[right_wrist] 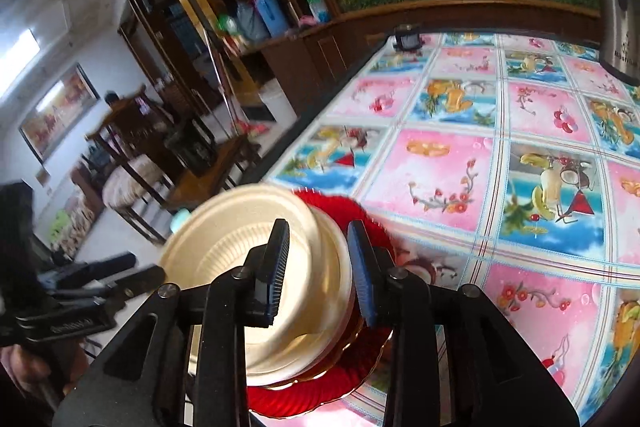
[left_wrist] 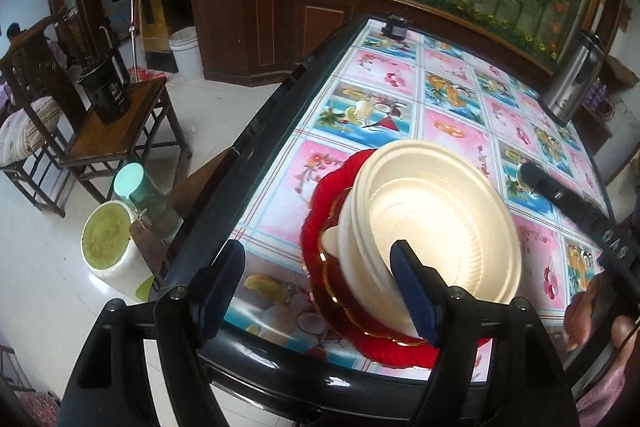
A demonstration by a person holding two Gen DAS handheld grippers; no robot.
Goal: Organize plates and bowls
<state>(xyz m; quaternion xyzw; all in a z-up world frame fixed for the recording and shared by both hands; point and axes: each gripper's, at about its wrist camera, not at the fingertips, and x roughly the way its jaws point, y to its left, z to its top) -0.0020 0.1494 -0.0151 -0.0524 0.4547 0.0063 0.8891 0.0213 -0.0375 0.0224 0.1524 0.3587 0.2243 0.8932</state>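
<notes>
A stack of cream disposable bowls point(left_wrist: 432, 219) leans tilted on a red fluted plate point(left_wrist: 320, 227) with a gold rim, near the front left corner of the table point(left_wrist: 452, 131). My left gripper point(left_wrist: 318, 287) stands open and wide; its right finger is in front of the stack and nothing is gripped. In the right wrist view the cream bowls point(right_wrist: 224, 227) and the red plate point(right_wrist: 320, 391) lie under my right gripper point(right_wrist: 319, 267). Its jaws straddle the stack's wall with a little slack, so it is open. The right gripper's black finger point(left_wrist: 560, 195) shows past the bowls.
A steel kettle point(left_wrist: 572, 79) stands at the table's far right, and a small black object point(left_wrist: 396, 27) at its far edge. Beyond the table's left edge are wooden chairs point(left_wrist: 120, 135), a white bucket point(left_wrist: 108, 239) and a green-lidded jar point(left_wrist: 132, 183). A hand point(left_wrist: 588, 311) shows at right.
</notes>
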